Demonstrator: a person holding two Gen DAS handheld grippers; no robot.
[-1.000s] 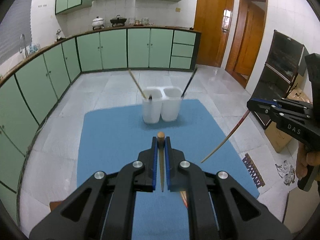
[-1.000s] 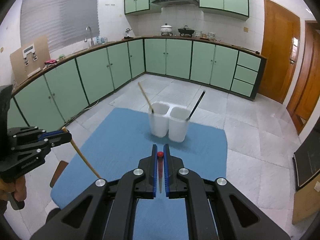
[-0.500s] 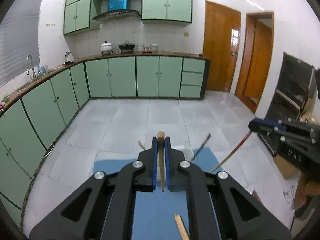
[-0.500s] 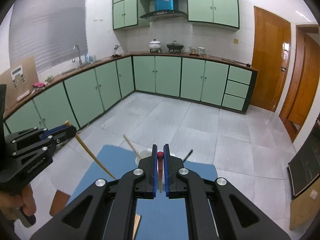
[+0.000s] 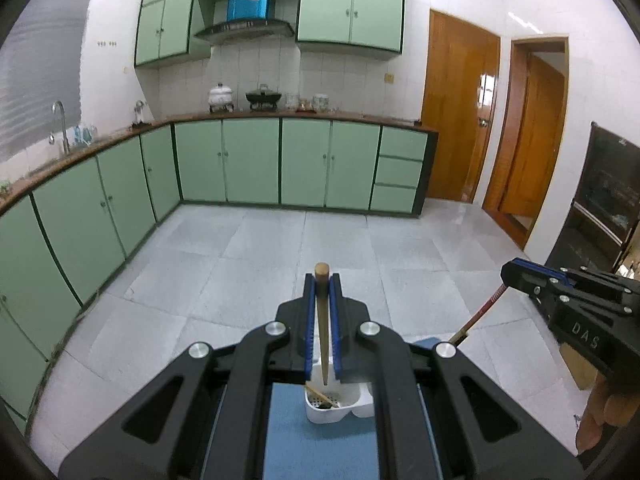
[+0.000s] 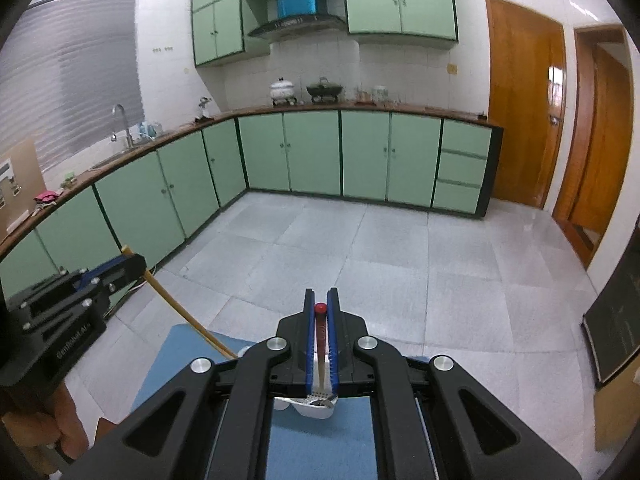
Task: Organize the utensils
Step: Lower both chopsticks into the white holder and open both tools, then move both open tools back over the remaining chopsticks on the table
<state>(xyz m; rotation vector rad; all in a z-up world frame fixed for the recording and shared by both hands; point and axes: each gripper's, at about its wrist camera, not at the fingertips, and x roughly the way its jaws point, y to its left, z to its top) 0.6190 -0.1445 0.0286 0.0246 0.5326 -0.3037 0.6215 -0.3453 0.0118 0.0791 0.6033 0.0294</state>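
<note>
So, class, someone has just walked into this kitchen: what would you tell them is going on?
A person holds a gripper in each hand and is sorting chopsticks into a white two-cup holder on a blue mat. The left gripper is shut on a plain wooden chopstick, the right gripper on a red-tipped chopstick. Both sticks hang over the holder, not yet dropped in. At least one utensil already stands in a cup.
</note>
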